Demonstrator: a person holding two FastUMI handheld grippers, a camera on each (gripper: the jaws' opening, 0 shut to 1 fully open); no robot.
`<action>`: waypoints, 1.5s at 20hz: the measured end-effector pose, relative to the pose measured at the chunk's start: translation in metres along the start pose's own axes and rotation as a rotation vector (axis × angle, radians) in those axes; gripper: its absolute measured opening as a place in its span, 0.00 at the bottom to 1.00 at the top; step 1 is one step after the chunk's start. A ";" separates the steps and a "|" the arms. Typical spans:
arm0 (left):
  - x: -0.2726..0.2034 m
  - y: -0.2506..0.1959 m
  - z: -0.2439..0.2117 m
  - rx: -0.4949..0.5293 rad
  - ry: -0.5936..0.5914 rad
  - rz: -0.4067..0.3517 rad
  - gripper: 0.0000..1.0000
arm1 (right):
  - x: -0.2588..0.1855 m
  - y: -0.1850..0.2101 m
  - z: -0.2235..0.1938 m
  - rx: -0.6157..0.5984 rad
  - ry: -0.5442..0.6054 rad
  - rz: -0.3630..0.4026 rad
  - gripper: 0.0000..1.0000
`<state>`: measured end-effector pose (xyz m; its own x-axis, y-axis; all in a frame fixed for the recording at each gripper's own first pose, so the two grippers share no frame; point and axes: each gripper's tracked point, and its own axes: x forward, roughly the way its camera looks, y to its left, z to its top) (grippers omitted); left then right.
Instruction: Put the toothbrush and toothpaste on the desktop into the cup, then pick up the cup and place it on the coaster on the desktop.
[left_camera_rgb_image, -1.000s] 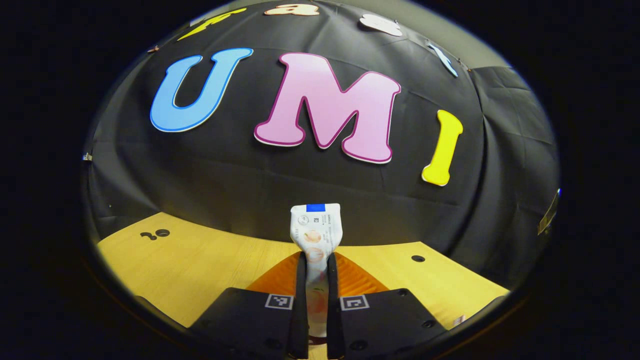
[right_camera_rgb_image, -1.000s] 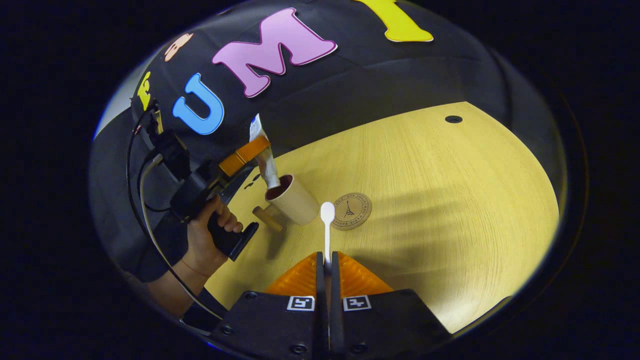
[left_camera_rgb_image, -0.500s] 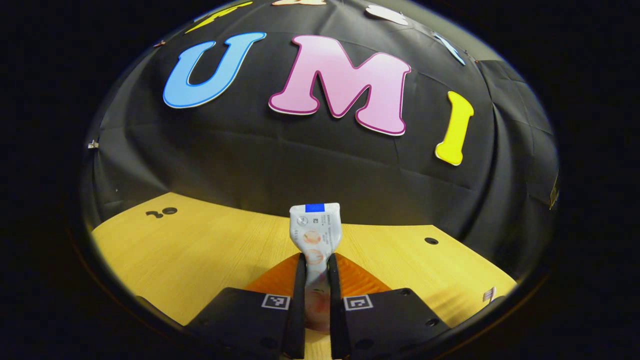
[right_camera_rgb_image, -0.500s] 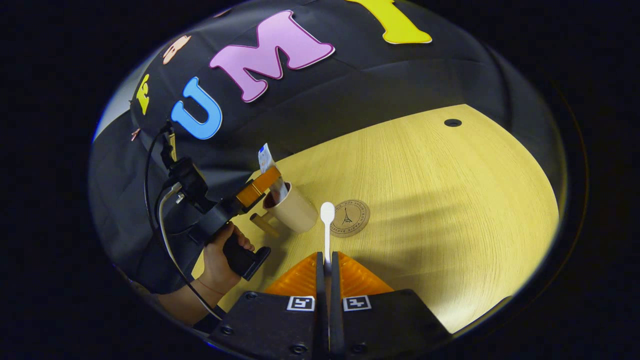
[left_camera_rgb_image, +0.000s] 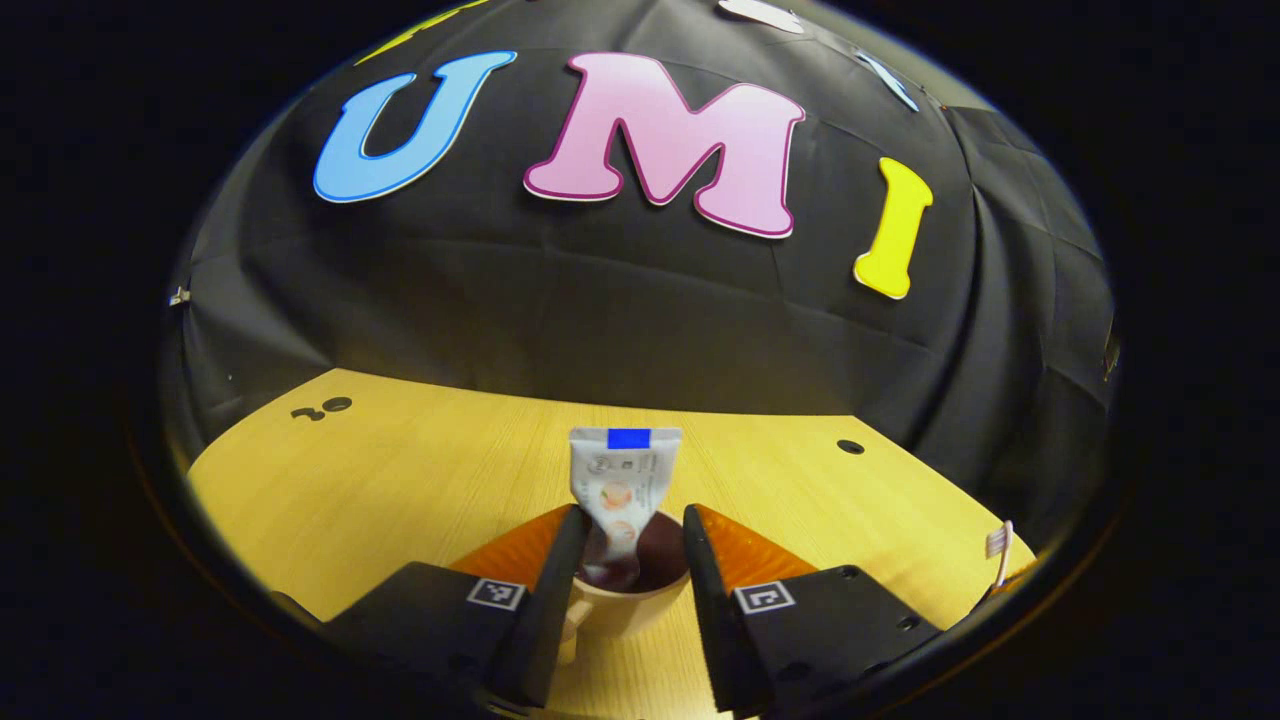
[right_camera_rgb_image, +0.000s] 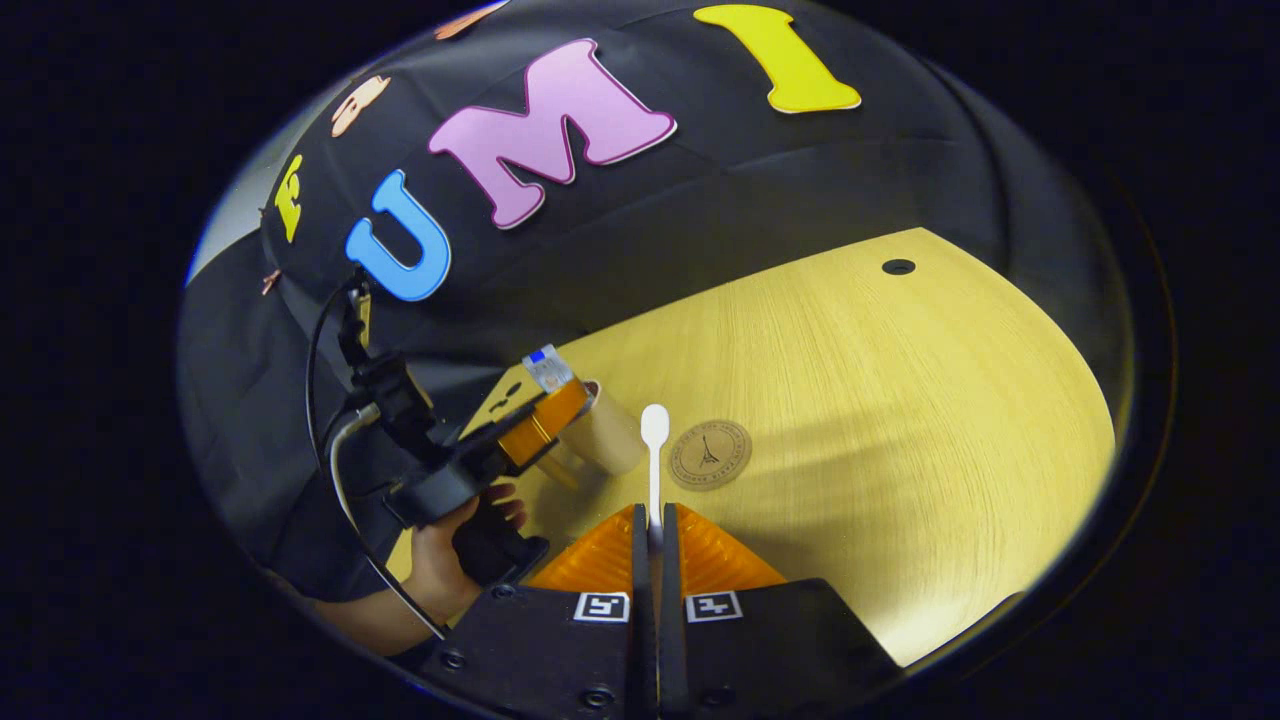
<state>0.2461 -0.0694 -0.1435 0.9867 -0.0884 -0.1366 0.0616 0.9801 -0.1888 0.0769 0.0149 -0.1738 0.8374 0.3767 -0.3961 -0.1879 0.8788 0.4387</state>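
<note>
Left gripper view shows your left gripper (left_camera_rgb_image: 627, 545) with fingers spread apart around the cup (left_camera_rgb_image: 622, 592), where the toothpaste (left_camera_rgb_image: 620, 490) stands upright, its lower end hidden inside. Your right gripper (right_camera_rgb_image: 650, 540) has its fingers clamped on the toothbrush (right_camera_rgb_image: 654, 455), above the worktop (right_camera_rgb_image: 900, 420) near the coaster (right_camera_rgb_image: 709, 454).

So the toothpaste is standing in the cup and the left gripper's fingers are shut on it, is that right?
Not quite. The toothpaste does stand in the cup, but the left gripper has its fingers apart, clear of the tube on both sides, as the left gripper view shows.
</note>
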 end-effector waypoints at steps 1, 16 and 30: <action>-0.007 0.001 0.001 0.001 0.005 -0.003 0.68 | 0.002 0.007 0.008 0.004 -0.026 0.007 0.06; -0.161 0.077 -0.042 -0.009 0.179 -0.041 0.78 | 0.098 0.112 0.142 0.045 -0.464 0.151 0.06; -0.195 0.097 -0.067 0.007 0.216 -0.088 0.78 | 0.167 0.064 0.103 0.105 -0.579 -0.014 0.06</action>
<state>0.0495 0.0308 -0.2004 0.9225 -0.2090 -0.3246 0.1480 0.9680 -0.2028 0.2579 0.1041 -0.1284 0.9890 0.1179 0.0898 -0.1476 0.8377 0.5259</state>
